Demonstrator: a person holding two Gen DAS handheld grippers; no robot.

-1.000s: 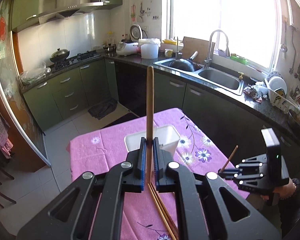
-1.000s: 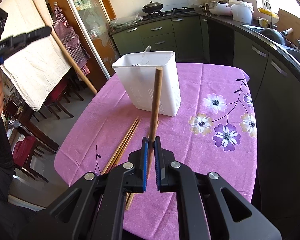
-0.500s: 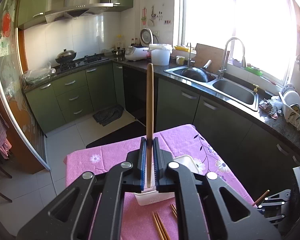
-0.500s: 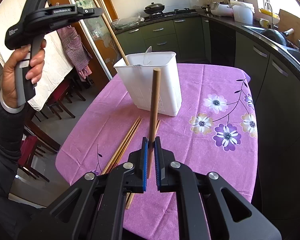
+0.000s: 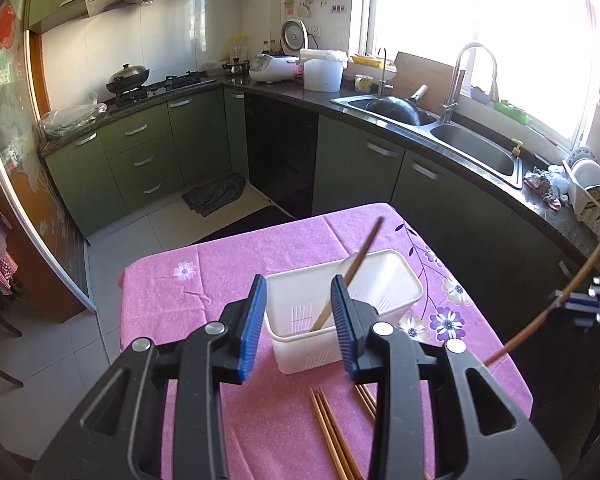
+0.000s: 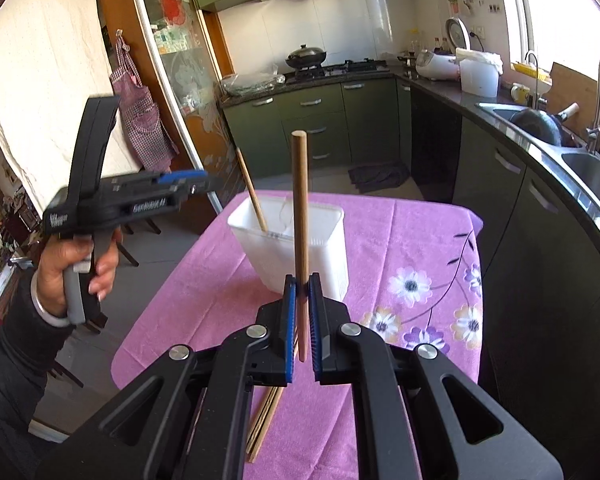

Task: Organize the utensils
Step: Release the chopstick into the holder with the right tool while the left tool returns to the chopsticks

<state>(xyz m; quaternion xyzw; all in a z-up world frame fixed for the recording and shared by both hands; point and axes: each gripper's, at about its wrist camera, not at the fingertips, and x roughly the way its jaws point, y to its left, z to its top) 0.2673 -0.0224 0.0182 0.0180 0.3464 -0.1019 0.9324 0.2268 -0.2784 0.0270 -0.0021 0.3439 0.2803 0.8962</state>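
My left gripper (image 5: 299, 316), which was clamped on a chopstick a moment ago, has just been opening; its blue ribbed pads now stand apart with nothing pressed between them. That released chopstick (image 5: 350, 274) now stands leaning inside the white plastic holder (image 5: 300, 354), its tip jutting above the rim. The holder is a tall, rectangular tub with slotted walls, sitting on the pink floral cloth of the worktop (image 5: 220, 264). More thin wooden chopsticks (image 5: 332, 436) lie flat on the cloth just in front of it. My right gripper (image 6: 301, 284) has come up higher than before and is squeezed tight on a second chopstick (image 6: 300, 208), a round brown stick held upright.
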